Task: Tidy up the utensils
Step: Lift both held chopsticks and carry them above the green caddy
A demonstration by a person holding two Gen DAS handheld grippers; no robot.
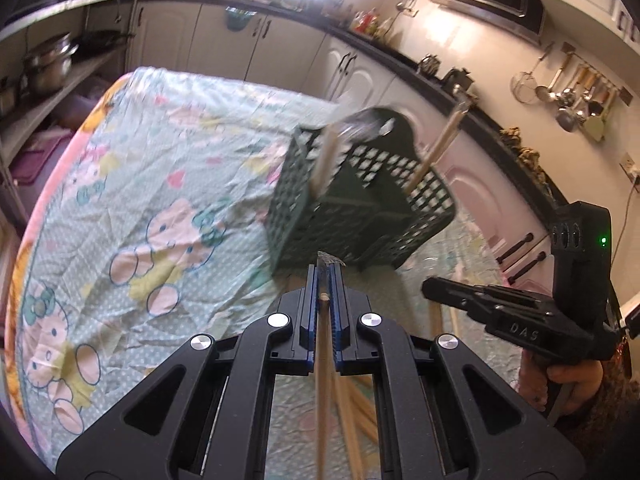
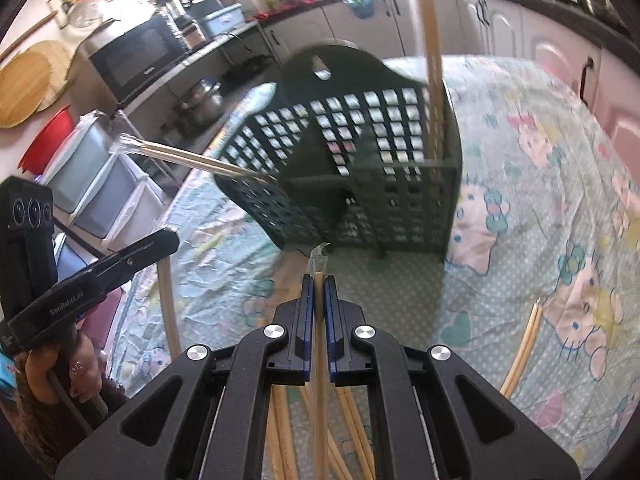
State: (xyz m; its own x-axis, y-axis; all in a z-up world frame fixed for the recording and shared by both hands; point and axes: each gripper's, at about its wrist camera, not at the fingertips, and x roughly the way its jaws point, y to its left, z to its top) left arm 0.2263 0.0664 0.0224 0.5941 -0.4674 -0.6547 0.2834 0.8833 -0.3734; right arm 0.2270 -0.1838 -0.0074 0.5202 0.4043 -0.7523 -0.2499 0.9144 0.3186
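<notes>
Two grippers: left gripper [image 1: 325, 270], right gripper [image 2: 319, 280]
Jaws: each pinches a wrapped chopstick pair [image 2: 319, 270]
Place: near the green basket [image 2: 360, 168]

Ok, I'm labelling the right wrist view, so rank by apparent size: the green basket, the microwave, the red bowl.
1. Green basket, by far the largest, though it is also nearest the camera.
2. Microwave.
3. Red bowl, partly hidden, so its full size is unsure.
</notes>
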